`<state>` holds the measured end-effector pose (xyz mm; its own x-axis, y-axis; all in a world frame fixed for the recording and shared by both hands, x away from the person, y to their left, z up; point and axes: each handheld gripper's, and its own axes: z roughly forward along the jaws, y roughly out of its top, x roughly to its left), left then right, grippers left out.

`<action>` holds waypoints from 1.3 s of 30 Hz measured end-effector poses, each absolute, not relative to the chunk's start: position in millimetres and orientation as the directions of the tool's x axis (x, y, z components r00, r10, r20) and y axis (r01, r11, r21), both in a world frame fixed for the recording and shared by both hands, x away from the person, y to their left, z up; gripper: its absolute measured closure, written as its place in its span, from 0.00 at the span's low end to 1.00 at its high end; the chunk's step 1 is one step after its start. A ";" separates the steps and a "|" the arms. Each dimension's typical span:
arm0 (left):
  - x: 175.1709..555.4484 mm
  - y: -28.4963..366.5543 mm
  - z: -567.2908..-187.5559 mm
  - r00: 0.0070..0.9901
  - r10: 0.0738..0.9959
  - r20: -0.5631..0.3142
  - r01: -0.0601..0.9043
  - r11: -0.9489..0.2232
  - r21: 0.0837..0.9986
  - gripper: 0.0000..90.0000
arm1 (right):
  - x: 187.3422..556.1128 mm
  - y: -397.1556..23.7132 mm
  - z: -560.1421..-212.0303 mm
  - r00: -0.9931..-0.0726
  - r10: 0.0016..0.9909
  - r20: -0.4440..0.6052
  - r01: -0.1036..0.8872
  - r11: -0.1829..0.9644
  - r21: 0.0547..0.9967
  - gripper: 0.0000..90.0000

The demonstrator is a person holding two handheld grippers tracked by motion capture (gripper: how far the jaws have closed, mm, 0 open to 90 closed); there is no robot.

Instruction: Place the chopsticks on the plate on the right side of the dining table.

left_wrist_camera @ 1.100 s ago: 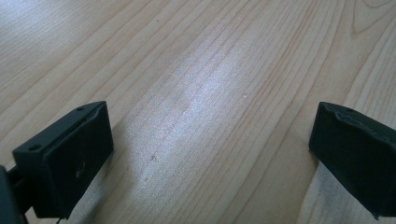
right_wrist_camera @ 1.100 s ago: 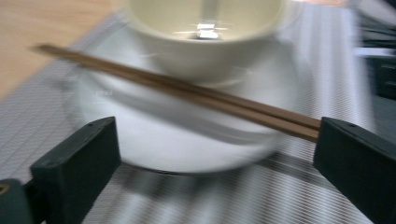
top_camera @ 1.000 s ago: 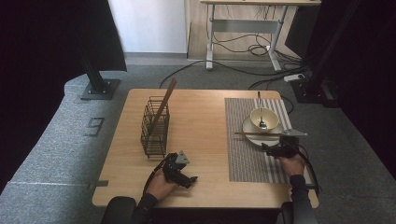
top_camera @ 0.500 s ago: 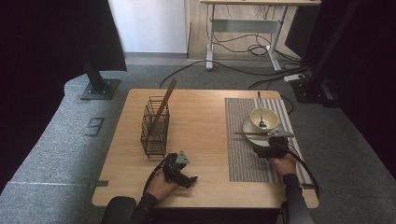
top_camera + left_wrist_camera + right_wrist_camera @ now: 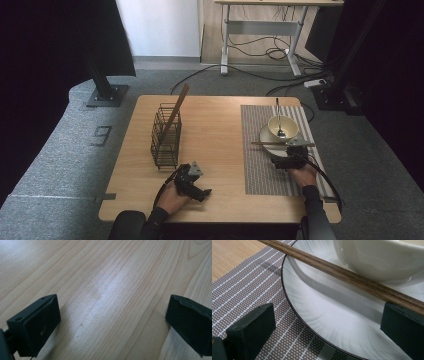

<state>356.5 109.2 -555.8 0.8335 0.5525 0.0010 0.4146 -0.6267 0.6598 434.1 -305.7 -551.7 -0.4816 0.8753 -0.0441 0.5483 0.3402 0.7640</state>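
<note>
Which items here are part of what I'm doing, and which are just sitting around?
In play: right tongs, open at the chopsticks lying across the plate; wire basket already holding one chopstick.

Idle: bowl, spoon, placemat, left tongs, open over bare table.

High overview; gripper views close, low.

Black claws (image 5: 196, 181), trailing cables, dark sleeves.

A bowl (image 5: 282, 128) is being carried on a plate (image 5: 265, 136) on the placemat (image 5: 260, 170) at the table's (image 5: 215, 200) right; chopsticks (image 5: 282, 144) are being borne across the plate's near rim. A wire basket (image 5: 165, 137) is being kept at the left.
</note>
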 end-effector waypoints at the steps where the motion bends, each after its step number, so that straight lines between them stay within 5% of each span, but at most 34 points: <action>1: 356.5 109.3 -555.8 0.834 0.552 0.001 0.414 -0.627 0.660 0.00 | 434.4 -305.5 -551.9 -0.481 0.876 -0.042 0.551 0.339 0.763 0.00; 26: 355.8 109.3 -555.7 0.835 0.550 0.001 0.413 -0.629 0.658 0.00 | 380.7 -308.1 -514.9 -0.500 0.864 -0.064 0.521 0.359 0.774 0.00; 39: 355.5 109.2 -555.7 0.836 0.549 0.001 0.413 -0.629 0.659 0.00 | 354.4 -283.3 -530.5 -0.558 0.829 -0.043 0.525 0.393 0.754 0.00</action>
